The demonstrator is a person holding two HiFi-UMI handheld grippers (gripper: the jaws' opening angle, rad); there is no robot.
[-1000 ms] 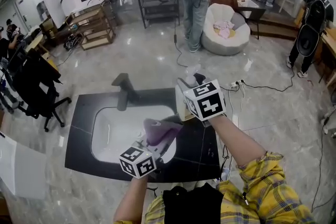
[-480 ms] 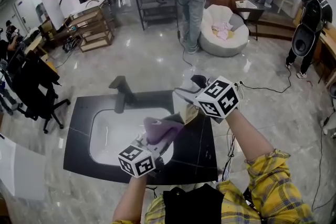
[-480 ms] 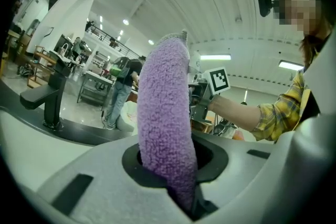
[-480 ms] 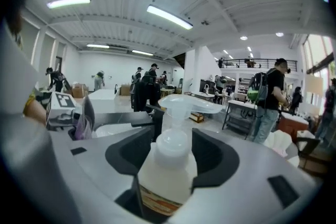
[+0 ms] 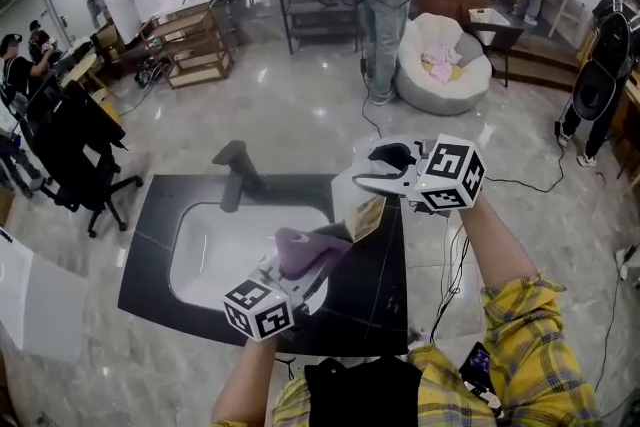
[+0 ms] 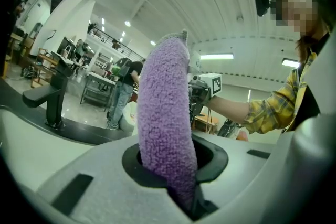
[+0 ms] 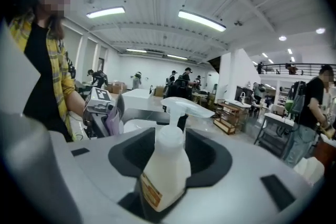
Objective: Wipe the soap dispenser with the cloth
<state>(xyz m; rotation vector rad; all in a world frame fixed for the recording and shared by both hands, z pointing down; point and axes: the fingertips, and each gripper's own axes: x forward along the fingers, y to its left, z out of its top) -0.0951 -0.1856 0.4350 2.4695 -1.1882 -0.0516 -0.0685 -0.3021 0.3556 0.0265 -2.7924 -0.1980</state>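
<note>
Now: right hand-held gripper [image 7: 157, 206], jaws just tightened, pinches the soap dispenser [image 7: 167, 162] by its body, tilted over the black worktop [image 5: 375, 295]. Left hand-held gripper [image 6: 184, 194] clamps the purple cloth [image 6: 163, 113] upright nearby, presumably ready for wiping.

Overhead head view; gripper views face each other.

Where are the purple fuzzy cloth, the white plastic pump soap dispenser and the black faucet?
purple fuzzy cloth [image 6: 165, 113]: left gripper view, middle of the upright fold.
white plastic pump soap dispenser [image 7: 167, 168]: right gripper view, bottle body.
black faucet [image 5: 236, 183]: head view, upright post.
</note>
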